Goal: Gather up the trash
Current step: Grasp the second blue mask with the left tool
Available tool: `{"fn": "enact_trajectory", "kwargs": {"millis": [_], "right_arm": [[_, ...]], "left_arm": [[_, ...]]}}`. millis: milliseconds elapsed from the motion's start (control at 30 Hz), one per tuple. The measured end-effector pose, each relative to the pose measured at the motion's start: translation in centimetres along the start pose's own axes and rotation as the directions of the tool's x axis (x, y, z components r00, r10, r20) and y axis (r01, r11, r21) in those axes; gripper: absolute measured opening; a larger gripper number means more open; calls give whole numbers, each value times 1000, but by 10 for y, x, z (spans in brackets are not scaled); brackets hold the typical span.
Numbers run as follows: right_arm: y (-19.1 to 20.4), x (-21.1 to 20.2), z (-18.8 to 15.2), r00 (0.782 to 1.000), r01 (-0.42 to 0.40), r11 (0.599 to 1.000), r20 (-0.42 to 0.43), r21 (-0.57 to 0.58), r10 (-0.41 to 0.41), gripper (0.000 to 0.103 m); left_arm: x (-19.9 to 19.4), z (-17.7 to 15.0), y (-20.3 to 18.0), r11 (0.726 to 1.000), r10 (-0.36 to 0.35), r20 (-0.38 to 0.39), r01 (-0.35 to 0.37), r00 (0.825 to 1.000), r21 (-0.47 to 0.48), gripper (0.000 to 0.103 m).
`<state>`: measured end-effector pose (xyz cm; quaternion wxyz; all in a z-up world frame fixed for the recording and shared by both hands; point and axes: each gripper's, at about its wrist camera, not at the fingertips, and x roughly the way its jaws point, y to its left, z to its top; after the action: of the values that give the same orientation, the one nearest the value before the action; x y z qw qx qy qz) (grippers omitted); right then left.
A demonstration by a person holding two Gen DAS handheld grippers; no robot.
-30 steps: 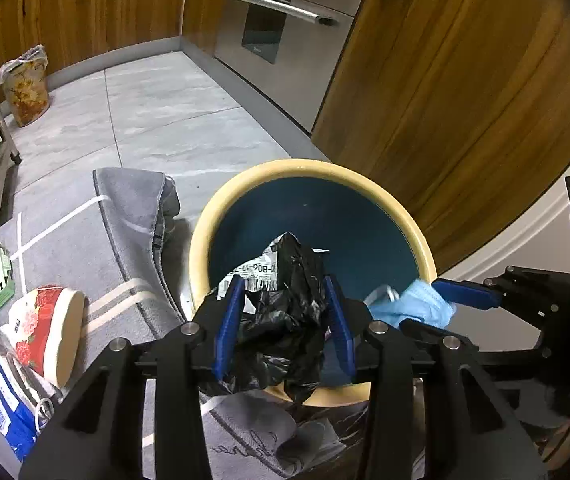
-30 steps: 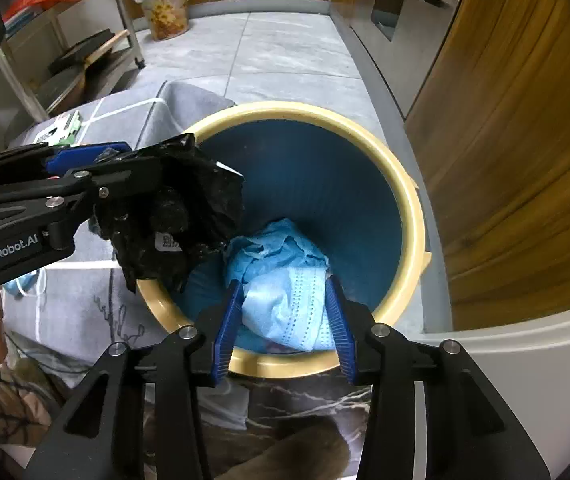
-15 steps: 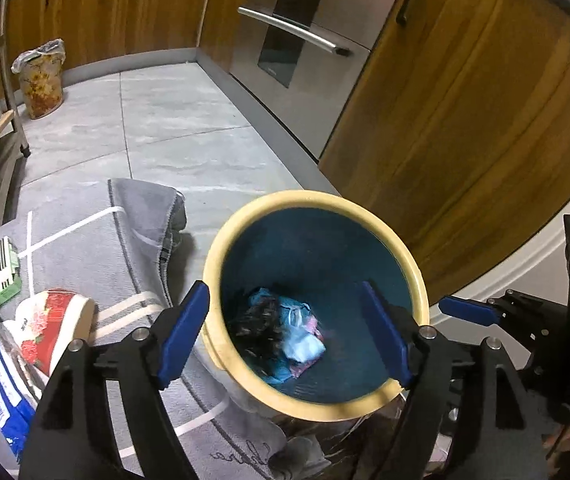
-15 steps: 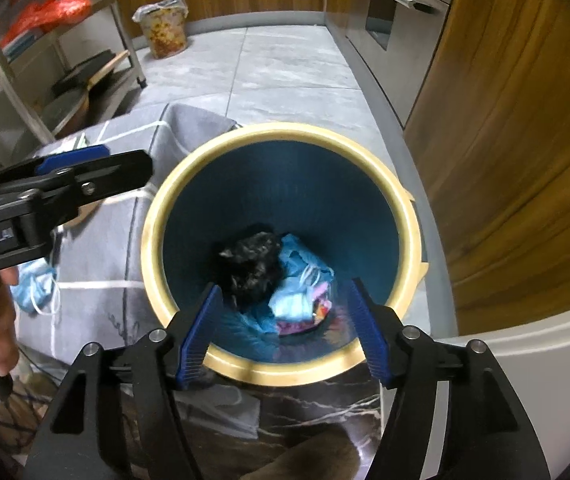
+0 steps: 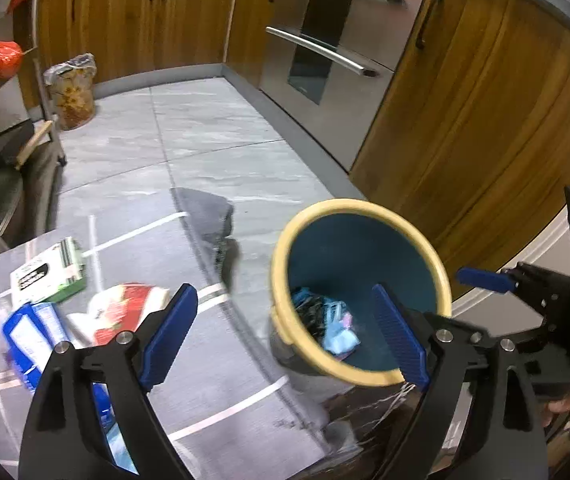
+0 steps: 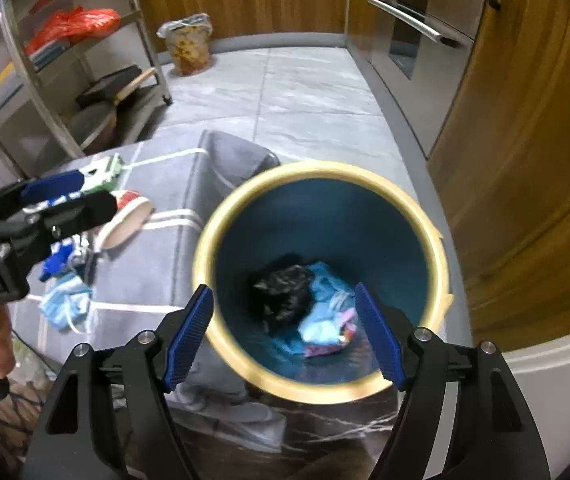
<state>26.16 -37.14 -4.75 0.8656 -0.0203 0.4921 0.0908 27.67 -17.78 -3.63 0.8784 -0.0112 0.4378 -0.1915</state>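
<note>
1. Trash, a black bag (image 6: 281, 292) and blue masks (image 6: 321, 328), lies at the bottom of the yellow-rimmed bin (image 6: 317, 394).
2. Left gripper (image 5: 285, 336) hangs above the grey mat (image 5: 221, 380); its jaws are opening, with nothing between them.
3. Right gripper (image 6: 285, 336) hovers over the bin, its jaws also opening and empty.
4. More litter, a red cup (image 6: 125, 220) and another mask (image 6: 65, 304), lies on the mat.

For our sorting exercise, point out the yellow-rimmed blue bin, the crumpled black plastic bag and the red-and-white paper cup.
yellow-rimmed blue bin (image 6: 205, 240), right wrist view, left rim
crumpled black plastic bag (image 6: 281, 294), right wrist view, its middle
red-and-white paper cup (image 6: 127, 216), right wrist view, its side
</note>
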Motion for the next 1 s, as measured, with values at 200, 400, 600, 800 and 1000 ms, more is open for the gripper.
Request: {"fn": "enact_trajectory", "kwargs": {"millis": [200,400,600,800,1000], "right_arm": [[16,-3,4,999,-50,999,13,3,50,74],[29,-6,10,997,-75,997,27,8,75,74],[48,-3,12,995,-95,995,23,-11,96,74],[58,0,11,995,-98,995,15,-21,99,74],[65,3,11,995,-98,995,11,-30,98,74]], "left_arm": [[-22,-20,29,997,73,-12,-73,997,17,87],[-42,-45,62,990,138,-29,-137,990,34,87],[-66,-63,95,983,185,-25,-185,982,14,87],[-78,-82,116,979,206,-40,-206,978,1,87],[-83,-103,124,979,205,-64,-205,977,4,87]]}}
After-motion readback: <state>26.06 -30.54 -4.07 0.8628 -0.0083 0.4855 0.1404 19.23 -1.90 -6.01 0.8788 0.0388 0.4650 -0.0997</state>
